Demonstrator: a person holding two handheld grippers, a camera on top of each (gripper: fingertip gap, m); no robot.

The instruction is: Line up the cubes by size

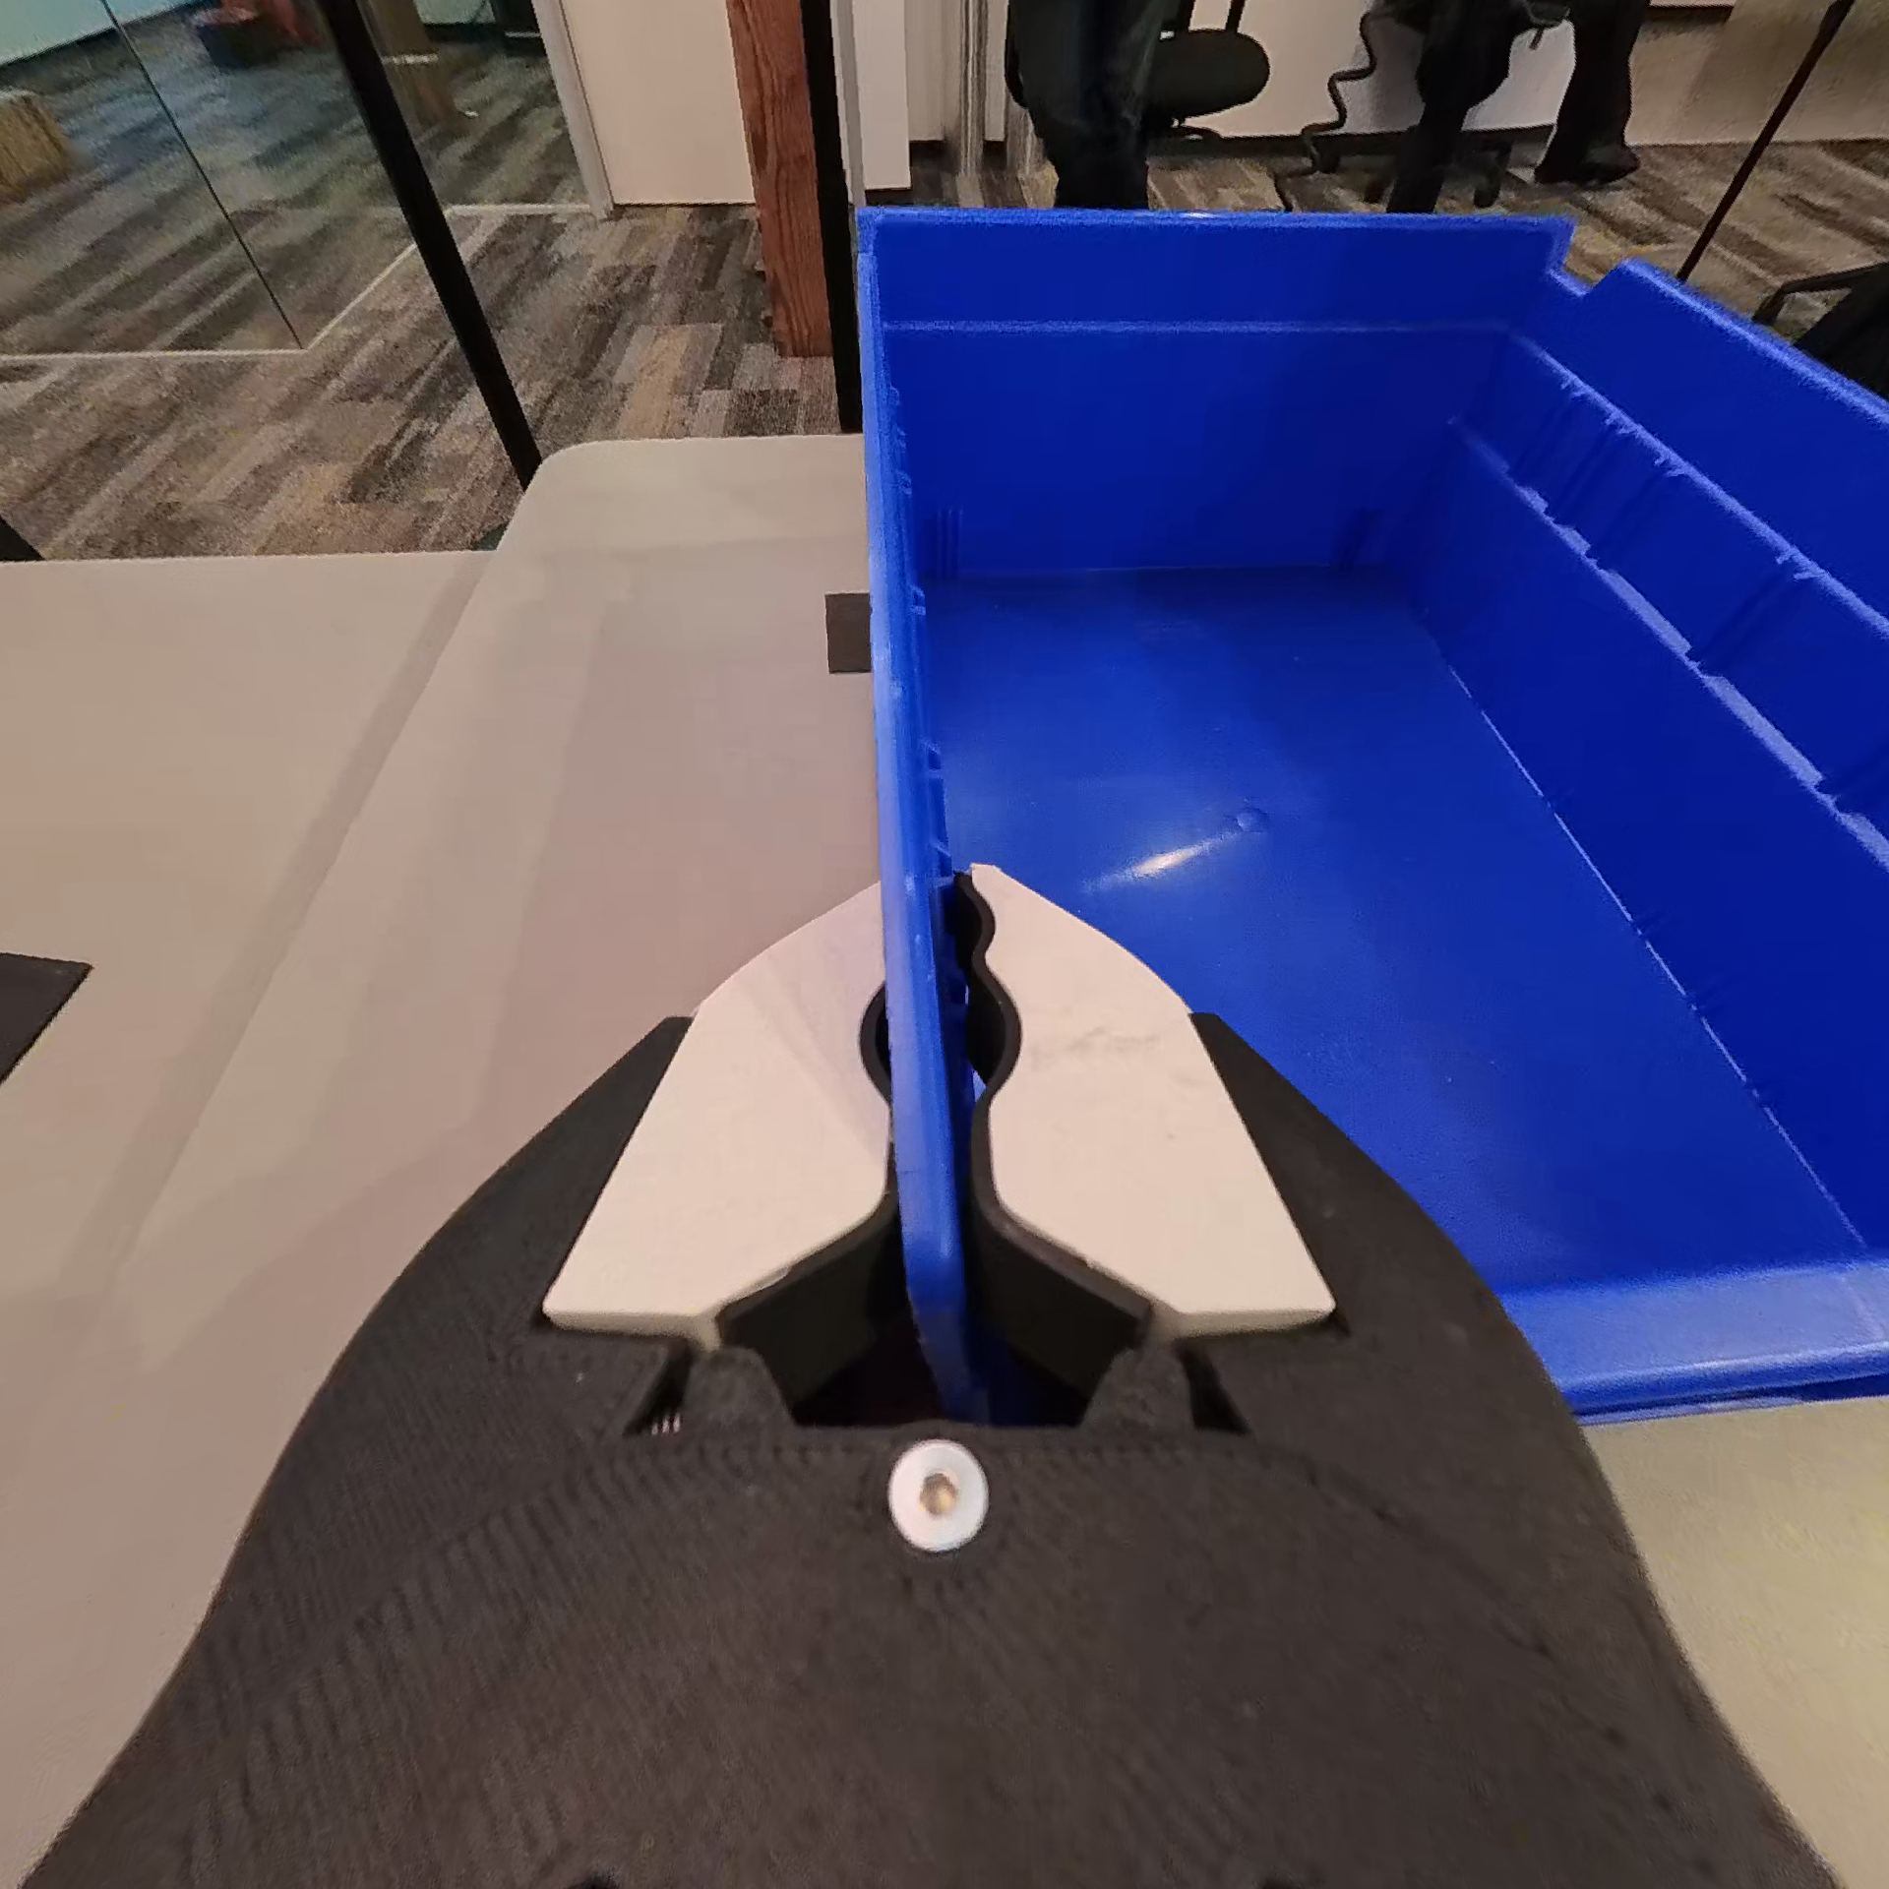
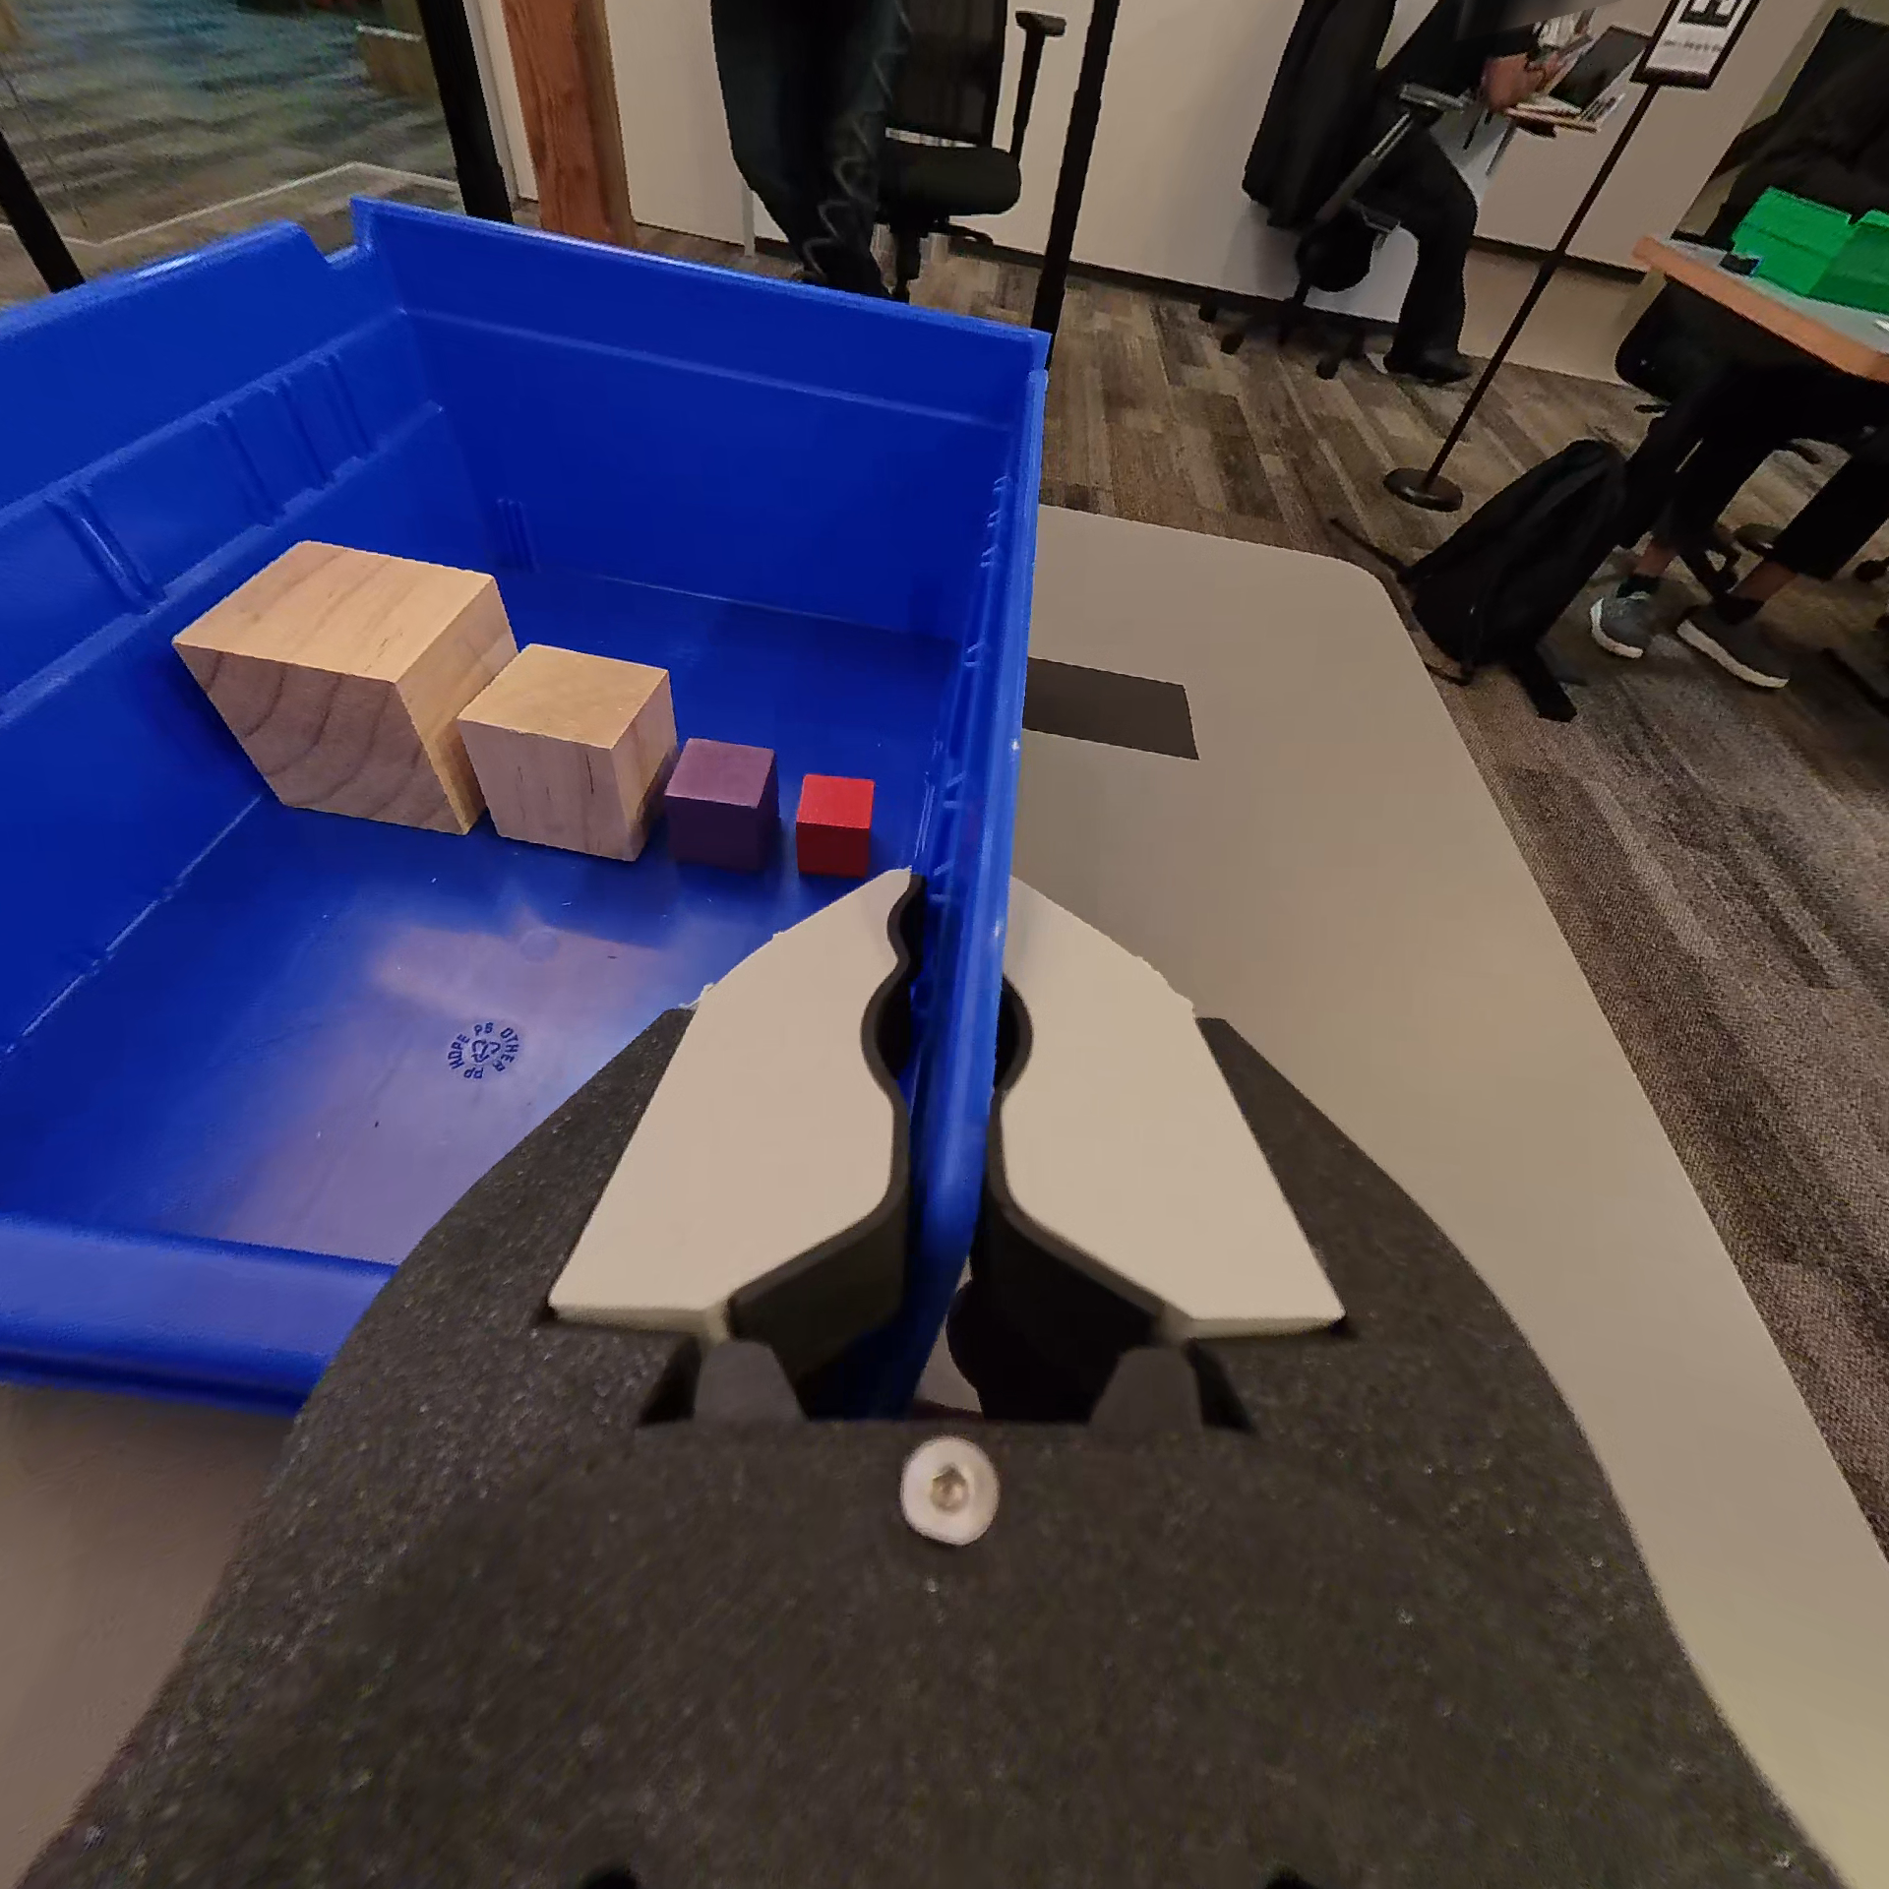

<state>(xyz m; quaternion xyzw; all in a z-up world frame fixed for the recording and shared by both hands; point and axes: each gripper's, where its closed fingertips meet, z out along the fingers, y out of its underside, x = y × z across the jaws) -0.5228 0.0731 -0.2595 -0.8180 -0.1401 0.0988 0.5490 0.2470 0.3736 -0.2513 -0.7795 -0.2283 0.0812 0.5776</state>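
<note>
left gripper (image 1: pixel 935 920) | clamped on blue bin (image 1: pixel 1176 429) wall | table (image 1: pixel 409 818)

Light: even, soft indoor light from above, moderately bright
Glare: pale streak on the bin (image 1: pixel 1176 859) floor
Shadows: faint, soft on the counter (image 1: pixel 307 818)
Distortion: wide-angle bending at edges
Blur: slight softness at near corners

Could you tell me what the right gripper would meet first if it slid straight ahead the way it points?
The right gripper, clamped on the blue bin's side wall, would likely run along it to the bin's far corner.
</note>
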